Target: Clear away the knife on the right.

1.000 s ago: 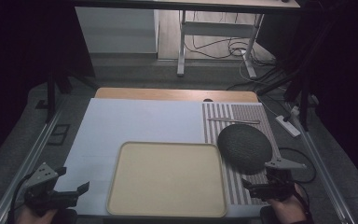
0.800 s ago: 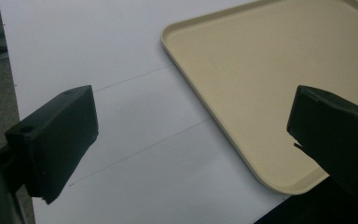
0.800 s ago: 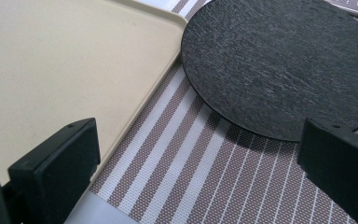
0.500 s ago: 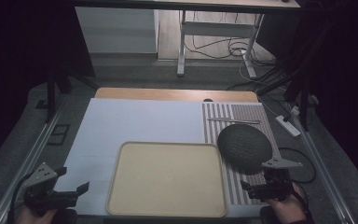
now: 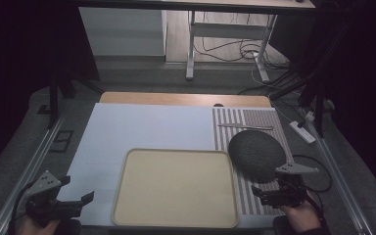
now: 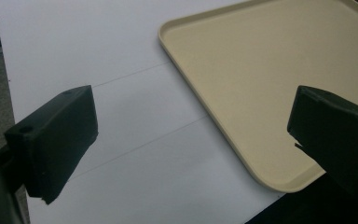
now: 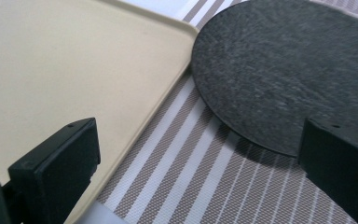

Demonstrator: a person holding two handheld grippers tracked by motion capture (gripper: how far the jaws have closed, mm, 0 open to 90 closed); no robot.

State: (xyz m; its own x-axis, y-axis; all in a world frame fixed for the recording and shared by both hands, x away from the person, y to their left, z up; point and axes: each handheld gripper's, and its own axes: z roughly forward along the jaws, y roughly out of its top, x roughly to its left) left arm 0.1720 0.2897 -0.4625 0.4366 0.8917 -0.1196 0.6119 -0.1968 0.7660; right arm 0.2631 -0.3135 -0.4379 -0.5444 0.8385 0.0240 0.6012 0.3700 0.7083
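High view: the right gripper hovers at the table's near right corner, jaws spread wide and holding nothing. The dark round plate lies on the striped placemat just beyond it, at about 11 o'clock from the jaws and apart from them. The beige tray lies at the plate's 9 o'clock, their rims just beside each other. The left gripper waits at the near left corner, jaws likewise wide and bare, with the tray at its 3 o'clock. A thin metal utensil, too small to tell apart, lies across the placemat at the plate's 12 o'clock.

Right gripper view: the plate's leathery grain and the placemat's woven stripes show. Left gripper view: the tray's raised rim rests on the white sheet, faint crease lines crossing it.
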